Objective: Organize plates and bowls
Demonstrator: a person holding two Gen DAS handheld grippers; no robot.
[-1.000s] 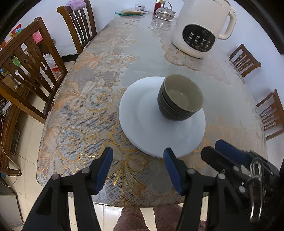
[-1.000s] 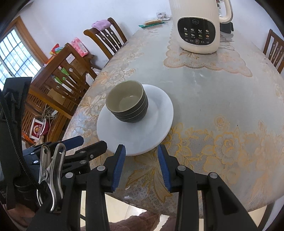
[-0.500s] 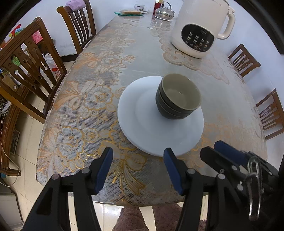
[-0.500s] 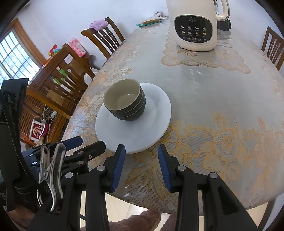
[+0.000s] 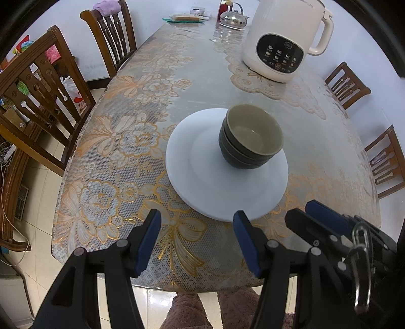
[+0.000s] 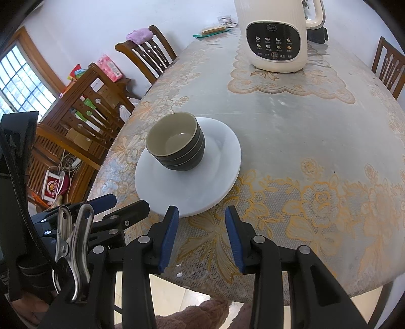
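A white plate [image 5: 202, 177] [image 6: 217, 177] lies near the table's front end. A stack of dark bowls [image 5: 249, 139] [image 6: 177, 145] with beige insides stands on it, off centre. My left gripper [image 5: 197, 238] hovers open just short of the plate's near rim, nothing between its blue pads. My right gripper [image 6: 201, 235] hangs open beside it, also in front of the plate and holding nothing. Each gripper shows at the edge of the other's view: the right gripper [image 5: 301, 215] and the left gripper [image 6: 126, 205].
A cream electric kettle [image 5: 283, 43] [image 6: 276, 38] stands on a lace mat farther back, a steel teapot [image 5: 233, 17] behind it. Wooden chairs [image 5: 43, 96] [image 6: 149, 58] line both sides of the floral-clothed table [image 5: 121, 141]. A person's slippered feet [image 5: 210, 311] show below the table edge.
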